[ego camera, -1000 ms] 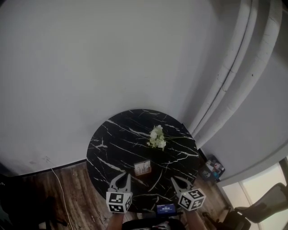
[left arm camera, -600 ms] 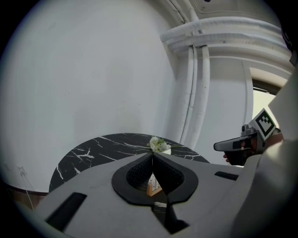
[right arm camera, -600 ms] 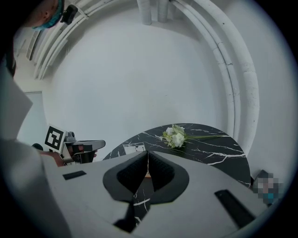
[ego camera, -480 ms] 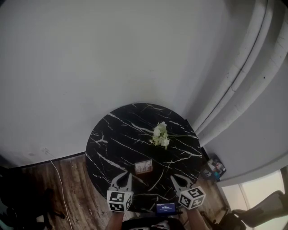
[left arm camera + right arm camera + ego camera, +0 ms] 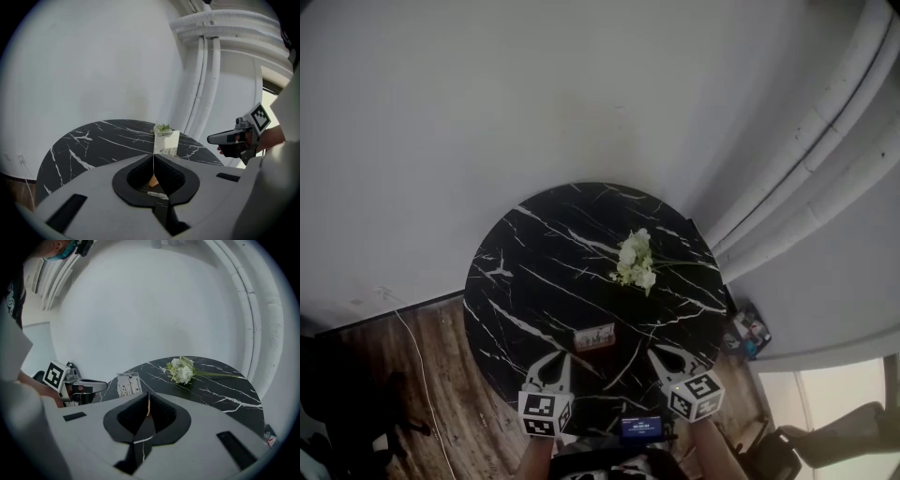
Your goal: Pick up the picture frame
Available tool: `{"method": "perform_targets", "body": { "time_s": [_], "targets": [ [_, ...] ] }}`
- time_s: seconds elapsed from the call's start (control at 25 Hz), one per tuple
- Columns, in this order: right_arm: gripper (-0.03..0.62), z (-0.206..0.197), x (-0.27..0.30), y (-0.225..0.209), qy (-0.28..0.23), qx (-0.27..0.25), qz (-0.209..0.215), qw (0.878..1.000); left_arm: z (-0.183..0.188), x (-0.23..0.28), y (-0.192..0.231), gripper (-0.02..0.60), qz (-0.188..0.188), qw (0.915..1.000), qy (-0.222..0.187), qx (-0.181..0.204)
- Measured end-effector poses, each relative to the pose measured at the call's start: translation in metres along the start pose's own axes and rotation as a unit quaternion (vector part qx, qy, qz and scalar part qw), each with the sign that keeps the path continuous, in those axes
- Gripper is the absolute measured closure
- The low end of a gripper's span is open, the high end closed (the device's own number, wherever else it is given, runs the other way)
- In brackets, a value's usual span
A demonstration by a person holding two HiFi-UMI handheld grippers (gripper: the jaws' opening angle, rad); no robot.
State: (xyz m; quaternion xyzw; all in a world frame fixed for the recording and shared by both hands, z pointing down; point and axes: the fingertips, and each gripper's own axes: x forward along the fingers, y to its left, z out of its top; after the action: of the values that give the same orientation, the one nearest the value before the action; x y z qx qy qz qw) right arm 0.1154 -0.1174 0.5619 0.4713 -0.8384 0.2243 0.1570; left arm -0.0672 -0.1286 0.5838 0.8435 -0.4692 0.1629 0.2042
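A small picture frame (image 5: pixel 594 337) with a pale print stands upright near the front of the round black marble table (image 5: pixel 516 281). It also shows in the left gripper view as the frame (image 5: pixel 166 142) just beyond the jaws, and in the right gripper view as the frame (image 5: pixel 129 384) to the left. My left gripper (image 5: pixel 551 361) hovers at the table's near edge, left of the frame, shut and empty. On the frame's right my right gripper (image 5: pixel 661 356) hangs, also shut with nothing in it. Neither touches the frame.
A bunch of white flowers (image 5: pixel 636 262) lies on the table behind the frame. A white wall and pale pipes (image 5: pixel 825 141) rise behind. Wooden floor (image 5: pixel 422 375) with a thin cable lies to the left. Small items (image 5: pixel 748 333) sit on the floor at right.
Both grippers have sunk toward the table's near edge. The view has shifted, so the table and frame sit higher in the picture. Jaws stay shut.
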Motion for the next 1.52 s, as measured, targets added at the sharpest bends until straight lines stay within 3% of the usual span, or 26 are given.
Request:
{"method": "perform_targets", "body": {
  "time_s": [0.32,0.48,0.64,0.8,0.96,1.12,1.52],
  "targets": [
    [0.572,-0.019,0.033,0.0,0.052,-0.026,0.045,0.997,-0.024,0.017,-0.002,0.563,-0.026,0.9992,0.024,-0.02],
    [0.569,-0.026,0.049,0.003,0.066,-0.031,0.068,0.995,-0.035,0.026,-0.004,0.514,-0.029,0.9987,0.04,-0.013],
    [0.502,-0.031,0.063,0.009,0.081,-0.038,0.097,0.991,-0.043,0.035,-0.005,0.492,-0.028,0.9982,0.049,-0.019],
    [0.453,-0.045,0.076,0.017,0.114,-0.075,0.131,0.982,-0.05,0.043,-0.008,0.449,-0.026,0.9977,0.058,-0.025],
    [0.428,-0.055,0.089,0.02,0.147,-0.148,0.15,0.966,-0.06,0.052,-0.007,0.418,-0.019,0.9971,0.071,-0.021],
    [0.428,-0.055,0.101,0.022,0.148,-0.19,0.157,0.958,-0.065,0.06,-0.006,0.416,-0.024,0.9958,0.086,-0.016],
    [0.427,-0.053,0.121,0.027,0.115,-0.206,0.168,0.957,-0.063,0.074,-0.005,0.416,-0.041,0.9954,0.087,0.004]
  ]
}}
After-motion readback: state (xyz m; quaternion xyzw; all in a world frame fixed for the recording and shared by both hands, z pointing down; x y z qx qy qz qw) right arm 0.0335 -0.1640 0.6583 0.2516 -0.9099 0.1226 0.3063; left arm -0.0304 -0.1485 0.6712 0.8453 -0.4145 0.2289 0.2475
